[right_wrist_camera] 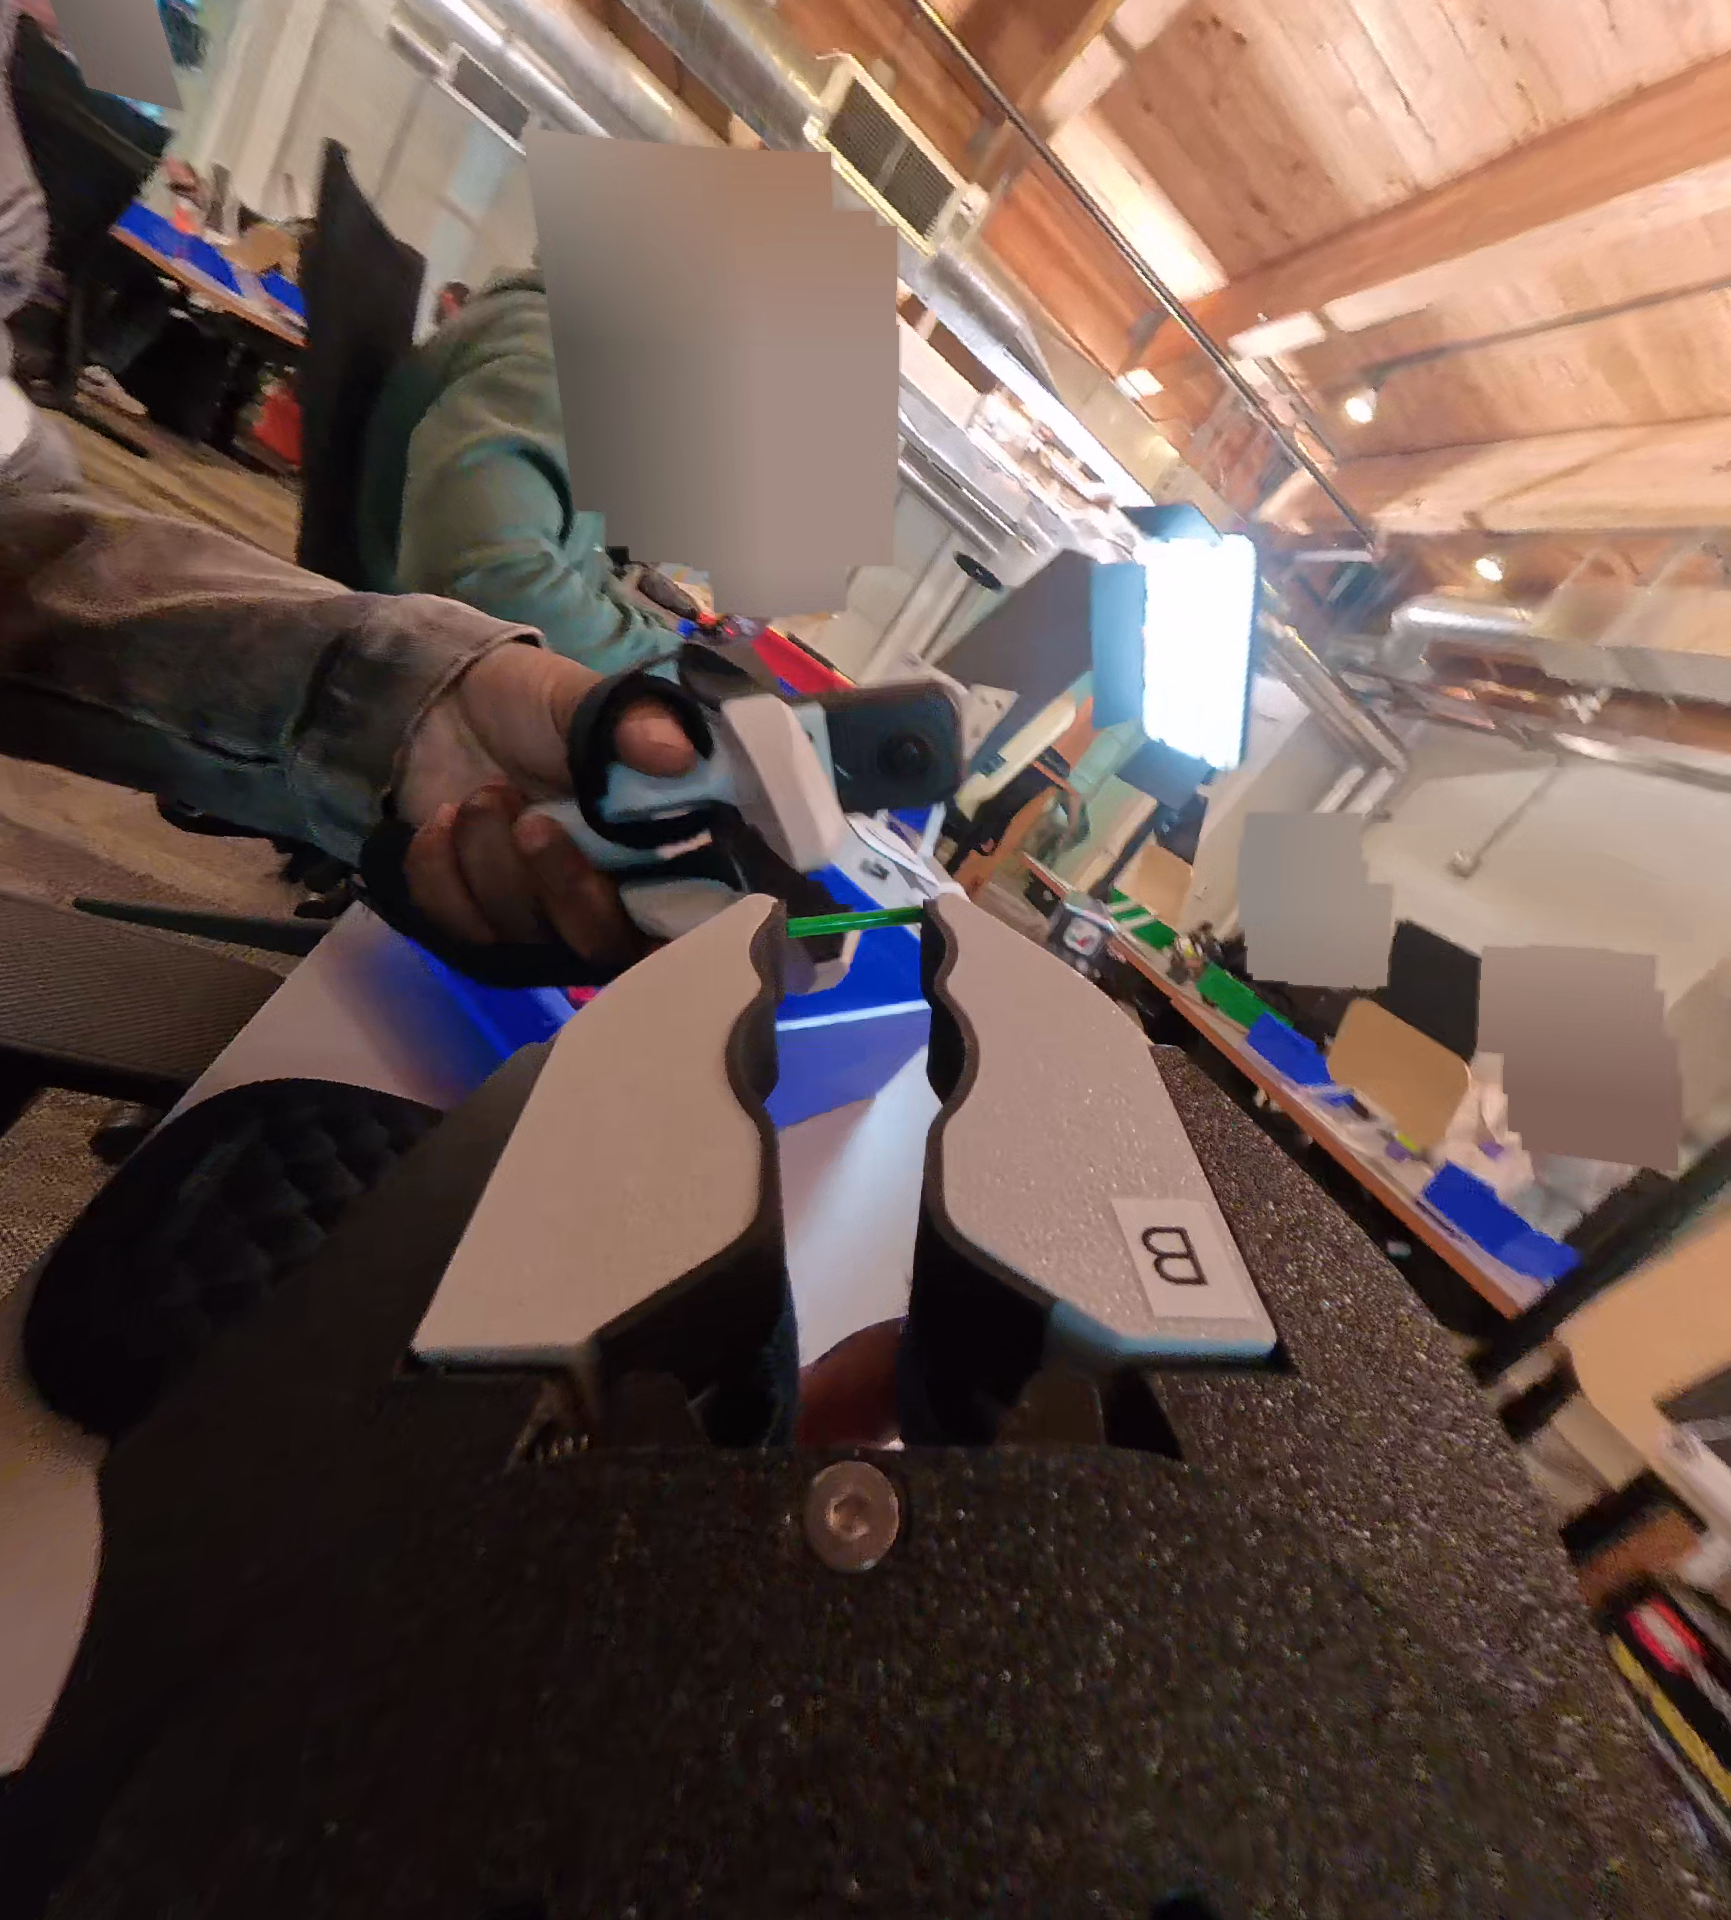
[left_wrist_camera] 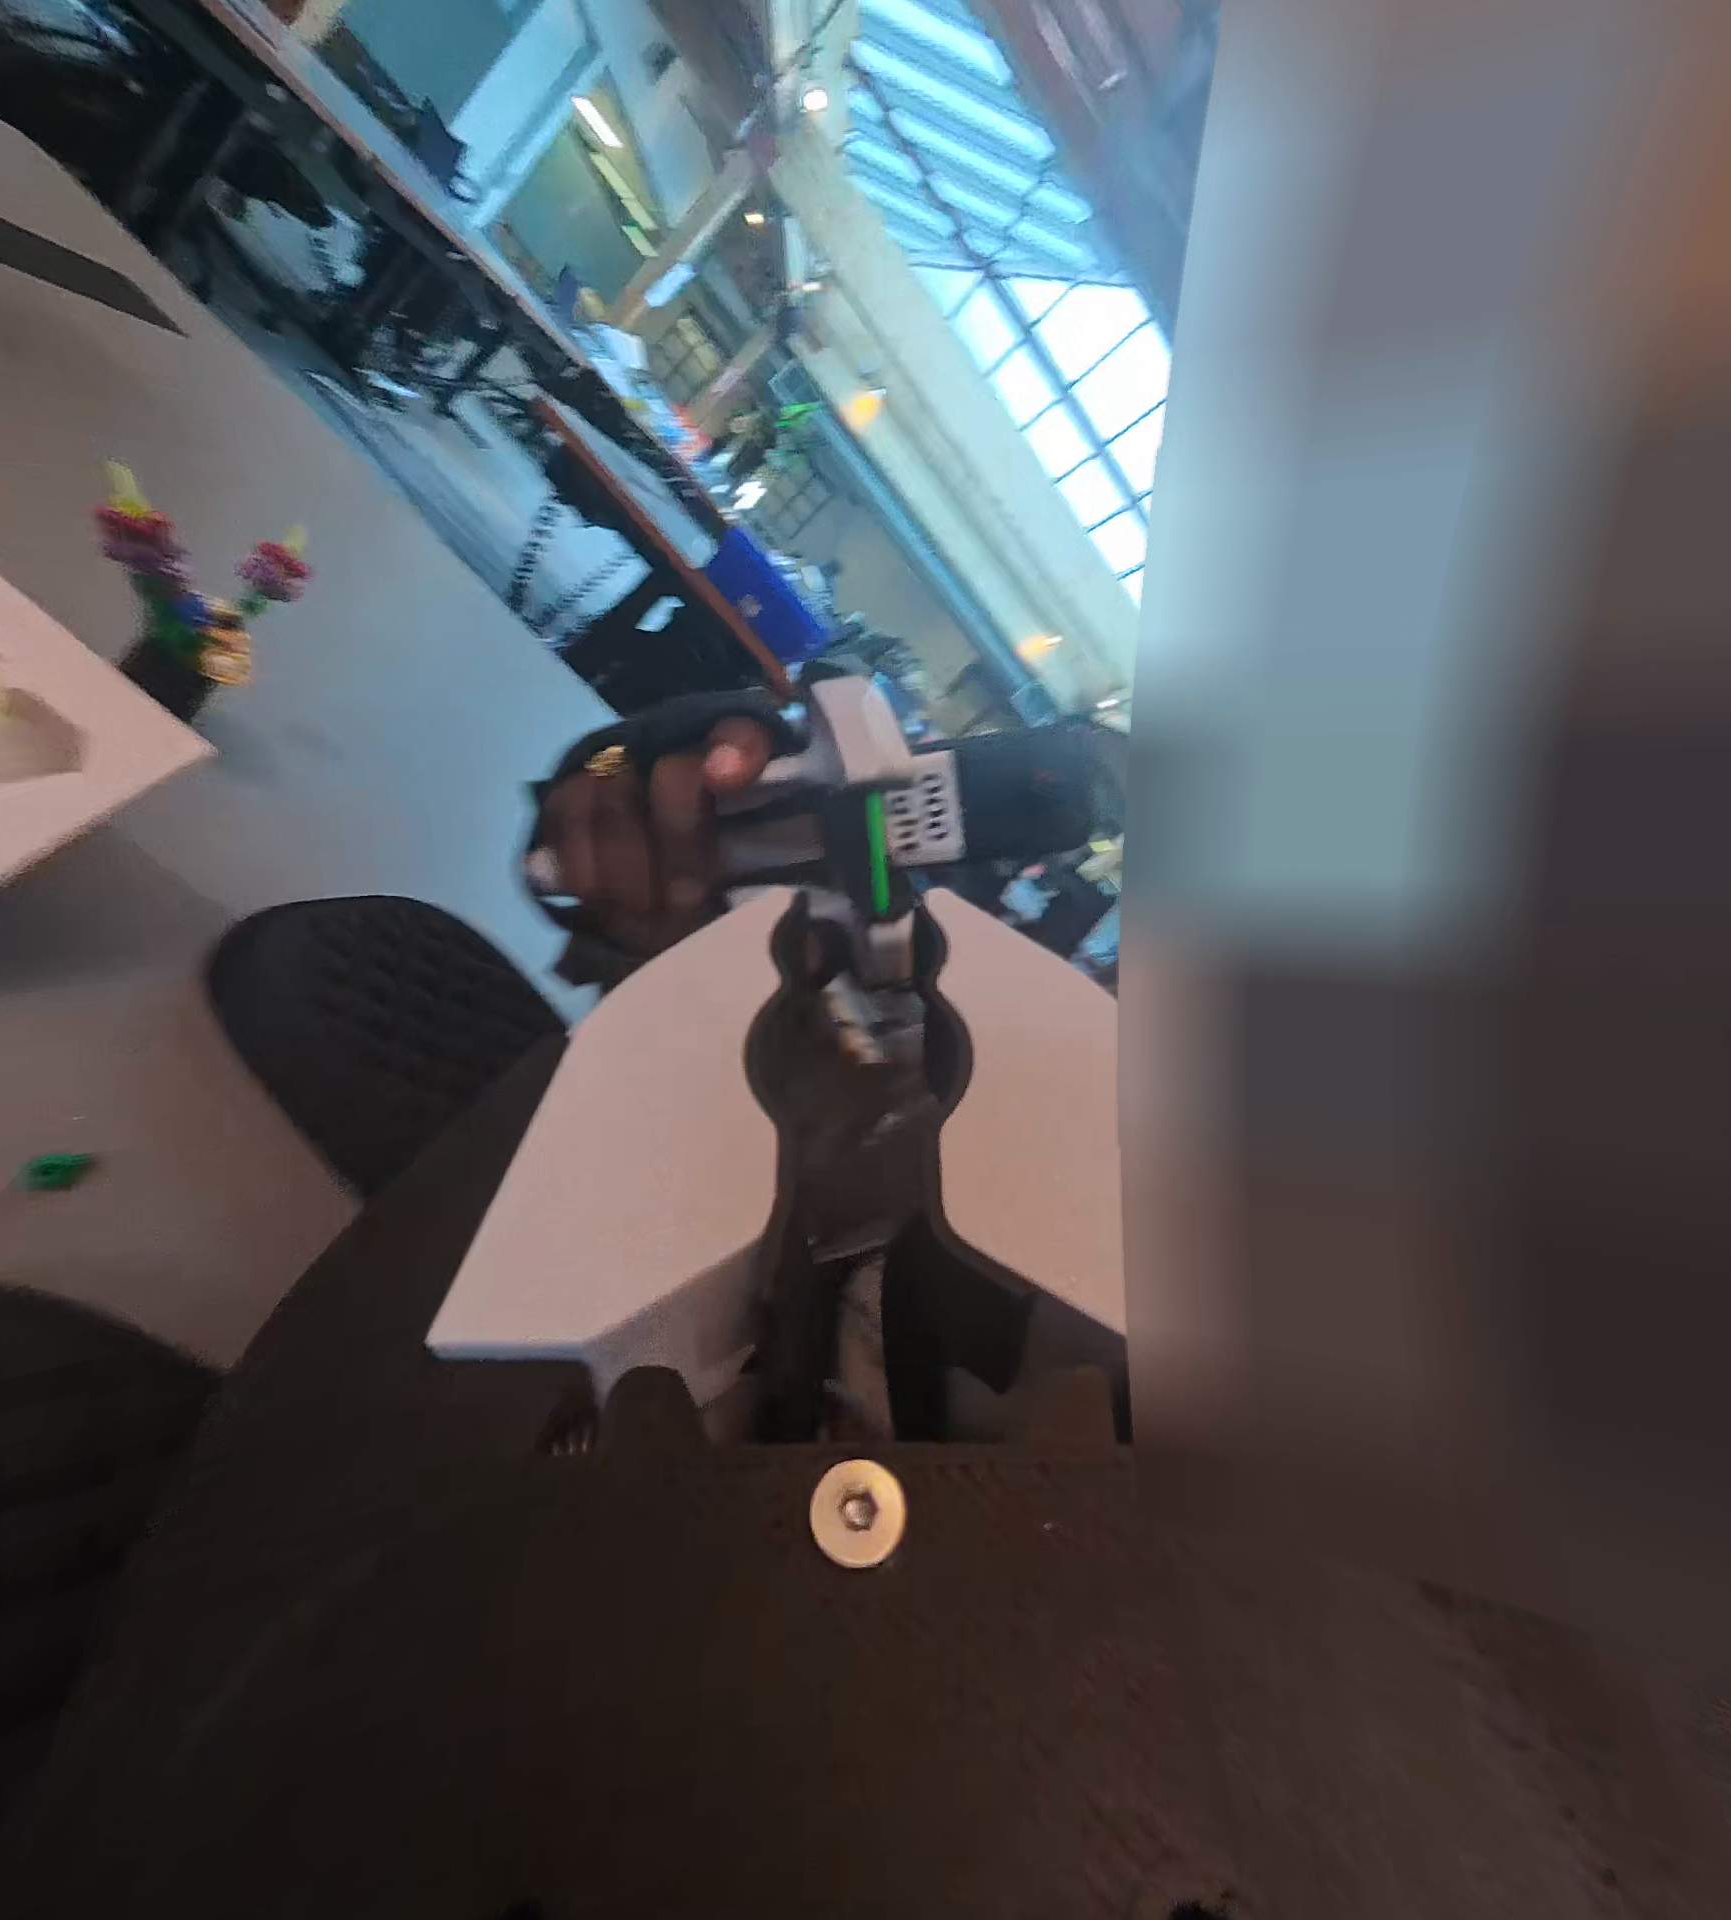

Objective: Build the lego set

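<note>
above the pale table, both grippers are lifted and tilted, pointing at each other. in the left wrist view the left gripper has its two grey fingers nearly together, with only a narrow dark slot between them; something small and grey sits in that slot near the tips, too blurred to identify, so i cannot tell whether the tongs grip it. straight beyond those tips is the right gripper, held in a hand, with a thin green rod standing across its front.

in the right wrist view the right gripper has its fingers parted by a clear gap. the green rod spans that gap at the very tips, one end against the right finger, the other reaching toward the left gripper beyond; whether the tongs actually pinch it is unclear. a hand in a grey sleeve holds that left gripper.

farther back on the table stands a small built flower model in a dark pot, beside a white sheet. a loose green piece lies near the table edge.
</note>
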`<state>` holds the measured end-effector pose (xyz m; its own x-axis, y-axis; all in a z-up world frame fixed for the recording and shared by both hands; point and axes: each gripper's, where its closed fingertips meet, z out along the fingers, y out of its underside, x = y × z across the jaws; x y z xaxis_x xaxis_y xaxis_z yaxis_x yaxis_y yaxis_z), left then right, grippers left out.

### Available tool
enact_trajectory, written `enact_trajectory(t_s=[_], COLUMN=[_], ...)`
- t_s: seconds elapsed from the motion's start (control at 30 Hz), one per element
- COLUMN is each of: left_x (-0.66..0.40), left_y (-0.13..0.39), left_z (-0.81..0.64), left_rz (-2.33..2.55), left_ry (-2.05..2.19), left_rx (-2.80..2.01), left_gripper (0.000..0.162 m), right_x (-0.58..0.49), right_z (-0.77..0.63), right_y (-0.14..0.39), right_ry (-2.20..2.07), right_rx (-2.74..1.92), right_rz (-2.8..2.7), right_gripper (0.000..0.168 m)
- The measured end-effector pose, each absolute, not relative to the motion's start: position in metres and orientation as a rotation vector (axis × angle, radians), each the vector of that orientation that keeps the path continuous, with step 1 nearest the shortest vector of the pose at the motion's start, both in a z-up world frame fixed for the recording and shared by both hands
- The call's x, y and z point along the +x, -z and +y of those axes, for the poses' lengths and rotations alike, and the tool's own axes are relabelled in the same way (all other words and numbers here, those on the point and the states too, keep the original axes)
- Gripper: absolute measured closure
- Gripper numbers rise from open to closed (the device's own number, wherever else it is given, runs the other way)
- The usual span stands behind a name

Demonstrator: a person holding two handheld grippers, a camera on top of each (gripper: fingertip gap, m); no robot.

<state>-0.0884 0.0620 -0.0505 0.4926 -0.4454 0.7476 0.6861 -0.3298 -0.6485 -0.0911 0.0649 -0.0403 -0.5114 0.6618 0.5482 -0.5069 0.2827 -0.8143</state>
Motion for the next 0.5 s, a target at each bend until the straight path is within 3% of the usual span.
enact_trajectory(t_s=[0.03, 0.23, 0.5], left_x=[-0.095, -0.165, -0.152], left_y=[0.057, 0.114, 0.120], left_z=[0.062, 0.034, 0.034], left_rz=[-0.213, -0.177, -0.130], left_ry=[1.056, 0.091, 0.061], left_rx=[-1.577, -2.032, -2.026], left_gripper=[0.136, 0.110, 0.108], right_x=[-0.090, -0.055, -0.029], right_z=[0.076, 0.176, 0.175], right_y=[0.044, 0.152, 0.214], right_ry=[-1.424, -1.024, -0.817], right_rx=[-0.215, -1.073, -1.244], right_rz=[-1.575, -2.078, -2.276], right_gripper=[0.144, 0.144, 0.144])
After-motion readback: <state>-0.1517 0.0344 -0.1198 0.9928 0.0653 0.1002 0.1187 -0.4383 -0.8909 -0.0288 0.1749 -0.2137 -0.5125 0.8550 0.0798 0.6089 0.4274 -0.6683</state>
